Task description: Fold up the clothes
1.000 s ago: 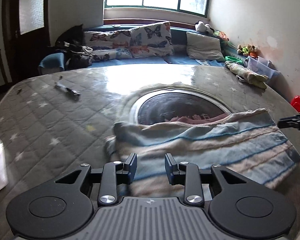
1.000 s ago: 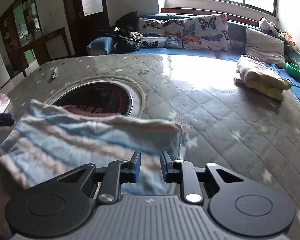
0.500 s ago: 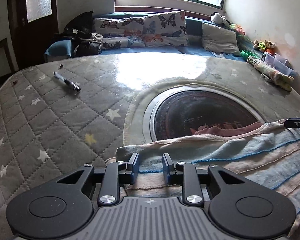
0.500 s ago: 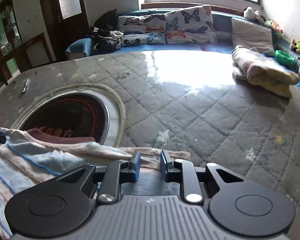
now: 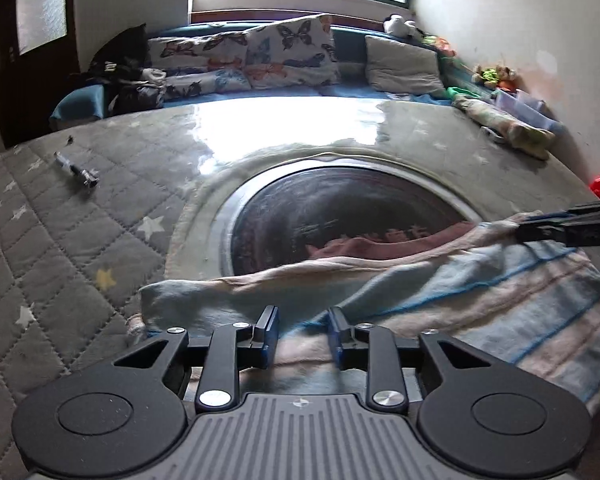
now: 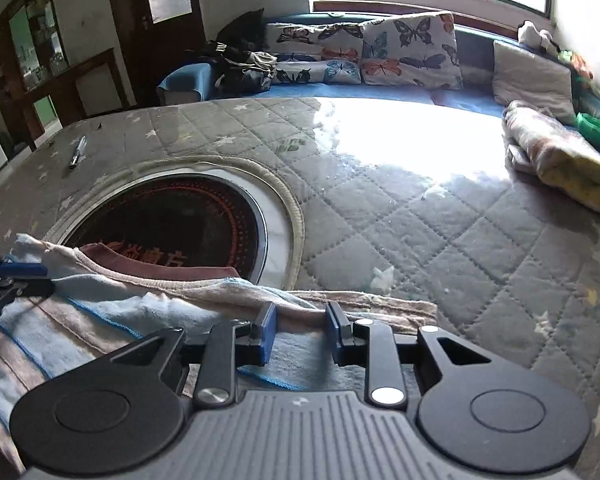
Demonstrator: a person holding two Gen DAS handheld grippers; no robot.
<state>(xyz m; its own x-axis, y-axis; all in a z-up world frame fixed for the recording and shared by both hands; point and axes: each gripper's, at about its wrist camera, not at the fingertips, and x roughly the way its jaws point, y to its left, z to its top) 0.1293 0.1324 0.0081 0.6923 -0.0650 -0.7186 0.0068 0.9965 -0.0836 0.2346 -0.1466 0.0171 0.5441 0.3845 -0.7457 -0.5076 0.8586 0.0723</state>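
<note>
A striped blue, white and pink cloth (image 5: 480, 304) lies folded on the quilted grey table cover, its far edge over the round glass cooktop; it also shows in the right wrist view (image 6: 112, 312). My left gripper (image 5: 302, 336) is open with its jaws apart, just above the cloth's near left edge. My right gripper (image 6: 300, 334) is open too, over the cloth's near right edge. Each gripper shows at the side of the other's view: the right one (image 5: 568, 226), the left one (image 6: 8, 280).
A round glass cooktop (image 5: 340, 216) is set in the table, ringed by the cover's hem. A pen (image 5: 78, 170) lies far left. A folded cloth bundle (image 6: 560, 160) sits far right. A sofa with butterfly cushions (image 6: 364, 52) stands behind the table.
Both grippers lowered the cloth onto the table and opened their jaws, letting it go. The cloth now lies flat instead of hanging raised.
</note>
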